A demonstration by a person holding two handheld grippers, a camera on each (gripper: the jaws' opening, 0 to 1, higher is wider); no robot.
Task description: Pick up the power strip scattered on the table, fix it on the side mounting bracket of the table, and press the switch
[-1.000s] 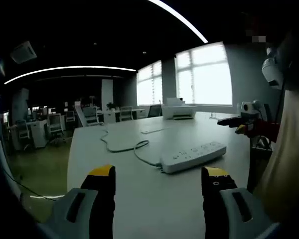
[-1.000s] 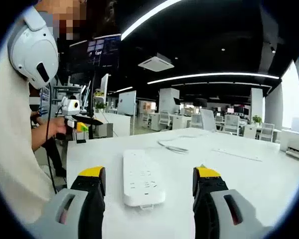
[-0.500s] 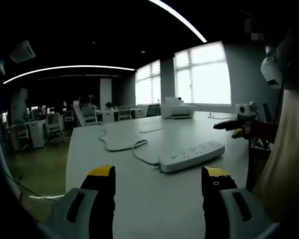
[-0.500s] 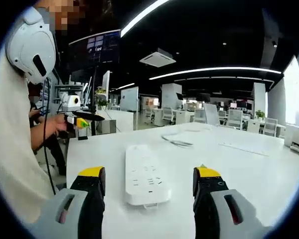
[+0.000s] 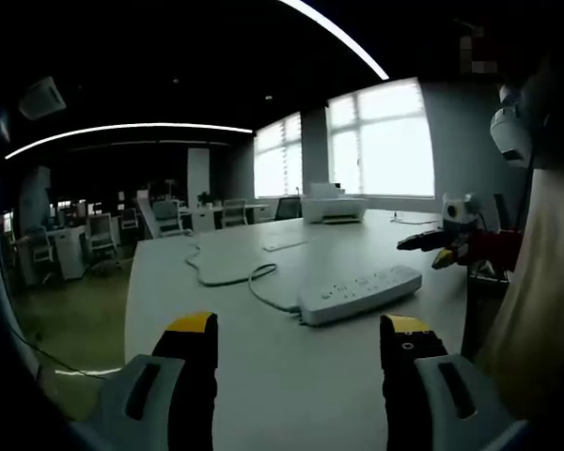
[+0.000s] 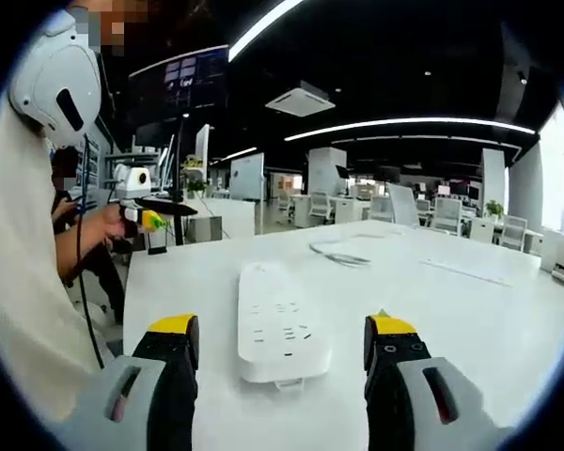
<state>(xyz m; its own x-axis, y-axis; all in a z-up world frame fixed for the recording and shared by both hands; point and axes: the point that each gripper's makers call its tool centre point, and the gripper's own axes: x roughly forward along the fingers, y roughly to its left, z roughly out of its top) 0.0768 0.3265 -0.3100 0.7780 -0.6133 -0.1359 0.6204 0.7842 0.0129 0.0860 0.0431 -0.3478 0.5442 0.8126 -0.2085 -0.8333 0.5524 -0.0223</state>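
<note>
Power strip [image 6: 280, 320] lies flat on the white tabletop [image 6: 470, 319], near its edge, cable [image 5: 227, 274] trailing toward the far side. My left gripper [image 5: 301, 343] and right gripper [image 6: 278, 352]: jaws released, holding nothing, above the tabletop.

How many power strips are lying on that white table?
1. The white power strip lies flat on the table, just ahead of the open right gripper; in the left gripper view it is the same strip, its cord trailing away. Others could lie out of view.
</note>
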